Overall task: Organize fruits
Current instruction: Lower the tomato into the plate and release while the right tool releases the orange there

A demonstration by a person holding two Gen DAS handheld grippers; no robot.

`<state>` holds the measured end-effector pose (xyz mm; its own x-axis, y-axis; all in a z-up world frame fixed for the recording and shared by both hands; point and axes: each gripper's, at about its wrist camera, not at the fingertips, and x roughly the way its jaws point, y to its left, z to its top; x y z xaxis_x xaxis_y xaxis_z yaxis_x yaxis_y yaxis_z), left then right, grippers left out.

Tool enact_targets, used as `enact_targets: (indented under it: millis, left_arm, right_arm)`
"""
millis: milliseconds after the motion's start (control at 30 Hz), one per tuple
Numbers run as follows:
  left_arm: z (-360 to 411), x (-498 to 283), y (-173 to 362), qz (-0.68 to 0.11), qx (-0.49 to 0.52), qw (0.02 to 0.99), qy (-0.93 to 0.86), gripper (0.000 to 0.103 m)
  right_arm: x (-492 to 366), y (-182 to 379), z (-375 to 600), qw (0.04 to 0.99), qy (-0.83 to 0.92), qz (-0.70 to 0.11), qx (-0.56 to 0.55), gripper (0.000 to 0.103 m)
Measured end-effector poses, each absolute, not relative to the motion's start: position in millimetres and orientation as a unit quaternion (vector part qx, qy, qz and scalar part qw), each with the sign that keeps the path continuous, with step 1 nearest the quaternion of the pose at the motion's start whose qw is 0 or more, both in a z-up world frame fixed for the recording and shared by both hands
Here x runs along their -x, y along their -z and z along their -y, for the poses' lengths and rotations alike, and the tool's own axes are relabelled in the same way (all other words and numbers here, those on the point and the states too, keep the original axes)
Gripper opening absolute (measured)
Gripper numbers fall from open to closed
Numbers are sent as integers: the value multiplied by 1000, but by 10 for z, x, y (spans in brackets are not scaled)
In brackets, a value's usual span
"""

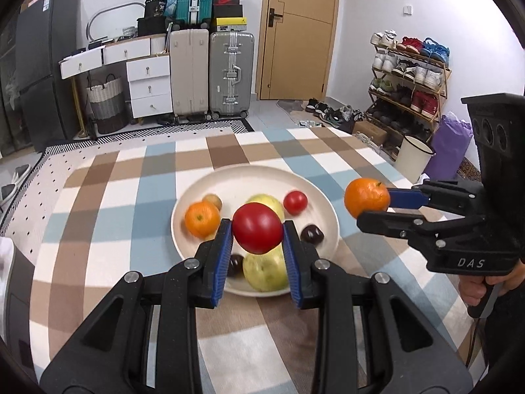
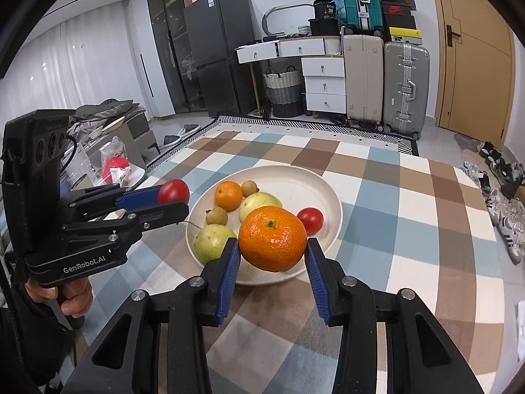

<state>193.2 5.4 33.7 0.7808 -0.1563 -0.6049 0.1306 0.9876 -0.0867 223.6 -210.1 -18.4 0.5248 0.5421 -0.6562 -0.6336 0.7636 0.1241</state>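
- Two claws are loaded: my left claw [image 1: 257, 233] is clamped on a red tomato [image 1: 257, 228], held above the near side of the white plate [image 1: 323, 197]
- My right claw [image 2: 272, 249] grips an orange [image 2: 272, 238], just off the plate's right rim
- On the plate: another orange [image 1: 201, 219], two greenish fruits, a small tomato [image 1: 295, 202], and dark round ones, possibly chestnuts [image 1: 311, 233]
- Plate sits on the checked surface [image 1: 131, 197]

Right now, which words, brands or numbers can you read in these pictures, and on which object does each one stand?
"DAS": right gripper body.
"GenRobot.AI": left gripper body.
"36": black bag on the dresser.
Swoosh logo, no words: red shoebox.
Fridge sticker and yellow box label: too small to read.
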Motion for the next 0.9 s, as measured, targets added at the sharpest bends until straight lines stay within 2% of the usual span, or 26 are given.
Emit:
enact_targets:
  millis: [900]
  left_arm:
    - [-317, -3047, -160, -339, 13, 940, 45, 28]
  right_arm:
    - [-3113, 256, 1750, 870, -322, -368, 62, 41]
